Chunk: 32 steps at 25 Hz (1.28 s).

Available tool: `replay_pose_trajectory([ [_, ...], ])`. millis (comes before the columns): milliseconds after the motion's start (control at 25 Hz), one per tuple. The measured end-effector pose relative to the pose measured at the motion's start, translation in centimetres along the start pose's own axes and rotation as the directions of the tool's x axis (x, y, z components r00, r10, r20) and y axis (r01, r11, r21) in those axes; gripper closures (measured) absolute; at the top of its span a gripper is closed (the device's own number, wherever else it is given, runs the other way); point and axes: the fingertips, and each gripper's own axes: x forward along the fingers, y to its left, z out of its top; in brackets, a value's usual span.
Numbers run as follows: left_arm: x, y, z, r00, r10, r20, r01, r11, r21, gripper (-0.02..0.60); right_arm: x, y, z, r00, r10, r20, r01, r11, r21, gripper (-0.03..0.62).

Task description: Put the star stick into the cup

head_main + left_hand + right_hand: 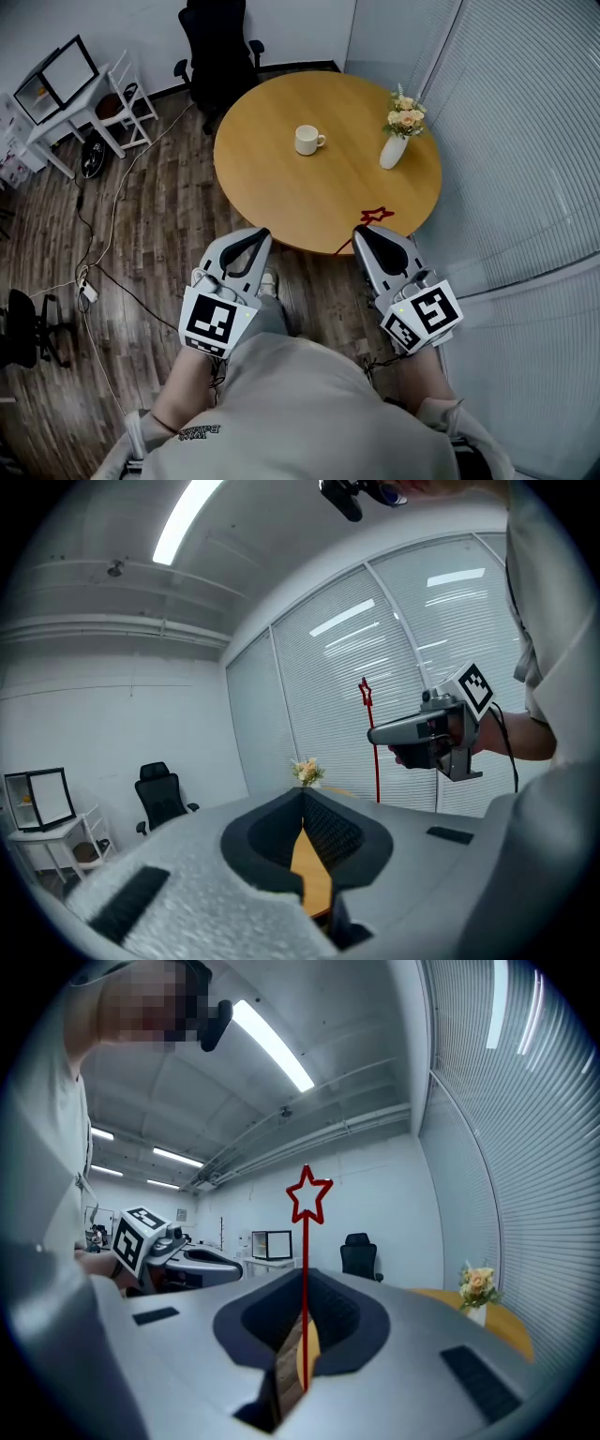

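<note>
Star stick [305,1241] is clamped upright in my right gripper's [363,232] closed jaws at the near edge of the counter [281,187], well apart from the cup [307,140], so carrying it over and dropping it in are left, I judge, while my left gripper's [262,234] jaws are together on nothing.

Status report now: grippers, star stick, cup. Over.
Left gripper shut, empty. Right gripper shut on star stick, at table edge. Cup mid-table, path open; vase stands aside.

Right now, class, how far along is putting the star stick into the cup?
Done: the right gripper is shut on the star stick. In hand: the stick is held at the near edge of the table. To do: carry it to the cup, standing mid-table, and put it in.
</note>
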Motion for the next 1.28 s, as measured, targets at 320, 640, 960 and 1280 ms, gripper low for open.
replay_pose_trajectory([
  [320, 3.5, 4.6, -1.5, 0.999, -0.028, -0.016, 0.028, 0.999, -0.019, 0.56, 5.4, -2.2, 0.0, 0.999, -0.03, -0.016, 0.03, 0.999, -0.021, 0.559],
  [640, 8.3, 9.7, -2.8, 0.998, -0.059, -0.034, 0.058, 0.998, -0.038, 0.56, 11.5, -5.6, -0.9, 0.997, -0.045, -0.056, 0.044, 0.999, -0.015, 0.559],
  [960, 13.0, 15.8, -4.2, 0.992, -0.113, -0.053, 0.111, 0.993, -0.037, 0.56, 18.4, -9.5, -0.6, 0.993, -0.099, -0.057, 0.099, 0.995, -0.014, 0.559],
  [1280, 17.6, 21.6, -4.4, 0.983, -0.18, -0.036, 0.179, 0.983, -0.035, 0.56, 24.3, -13.1, 0.7, 0.982, -0.184, -0.049, 0.184, 0.983, -0.003, 0.559],
])
